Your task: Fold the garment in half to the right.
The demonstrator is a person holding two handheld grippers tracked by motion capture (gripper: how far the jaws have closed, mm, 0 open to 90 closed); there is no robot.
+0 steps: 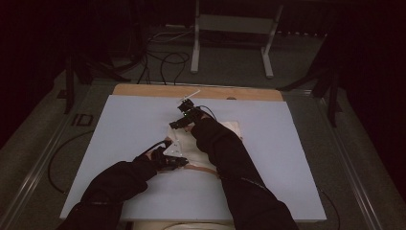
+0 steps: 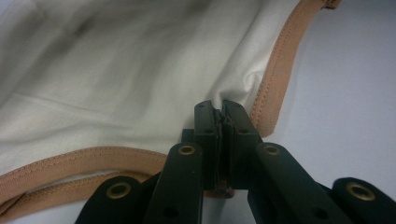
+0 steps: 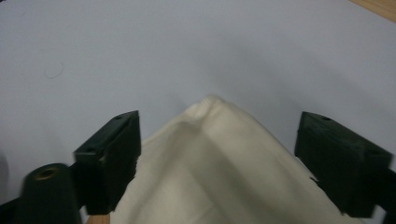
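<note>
Left tool (image 2: 223,122) clamped on cloth bag (image 2: 116,70)

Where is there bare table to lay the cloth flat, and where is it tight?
The pale table top is bare left of the cream cloth out to its left edge, and right of the right sleeve to the right edge. It is crowded mid-table, where the left tool and right tool work the cloth.

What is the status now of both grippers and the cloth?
Left gripper shut on white cloth bag with tan trim. Right gripper open, bag corner between jaws, ungripped. Nothing in the way.
</note>
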